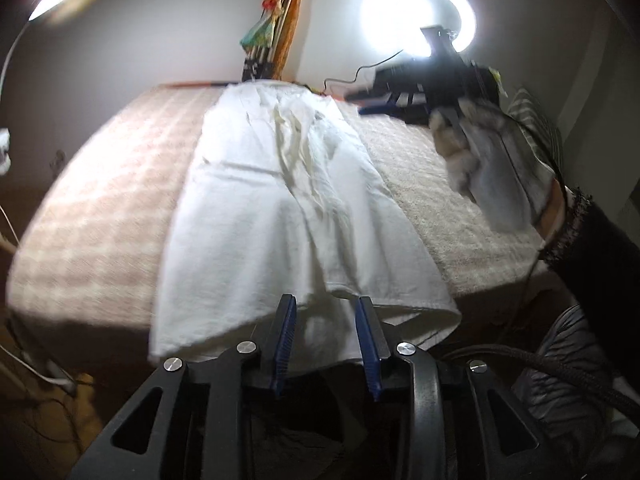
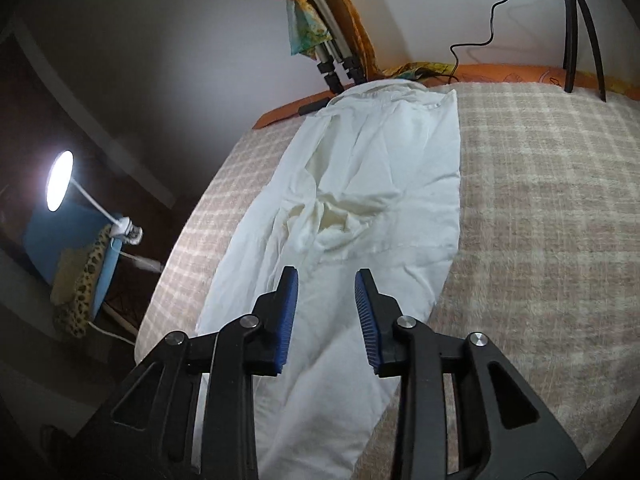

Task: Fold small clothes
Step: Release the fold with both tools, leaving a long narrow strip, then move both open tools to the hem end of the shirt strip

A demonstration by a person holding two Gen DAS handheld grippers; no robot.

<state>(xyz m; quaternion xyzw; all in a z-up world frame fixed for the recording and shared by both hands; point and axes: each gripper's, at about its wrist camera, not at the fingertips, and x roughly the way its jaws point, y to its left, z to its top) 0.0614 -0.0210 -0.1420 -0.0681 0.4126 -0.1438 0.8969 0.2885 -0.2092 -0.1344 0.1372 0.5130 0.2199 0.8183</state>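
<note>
Since the left wrist view looks straight up the length of the white garment (image 1: 280, 208), start there: the left gripper (image 1: 326, 320) has its jaws partly open with nothing between them, and the near hem lies just ahead of and under the fingertips, draped over the near edge of the checked blanket (image 1: 100, 200). The cloth looks thin, light and limp (creased down the middle), so it should slide and sag; my call is to pinch a hem corner, not the middle. This view alone shows the ring light (image 1: 420, 12) and a sleeve (image 1: 592, 240). In the right wrist view, the right gripper (image 2: 326, 292) is also partly open and empty, with the garment directly beneath and beyond the fingers. Only here do the crumpled cream patch mid-garment (image 2: 336, 216), the straight right edge and a desk lamp (image 2: 60, 180) show.
</note>
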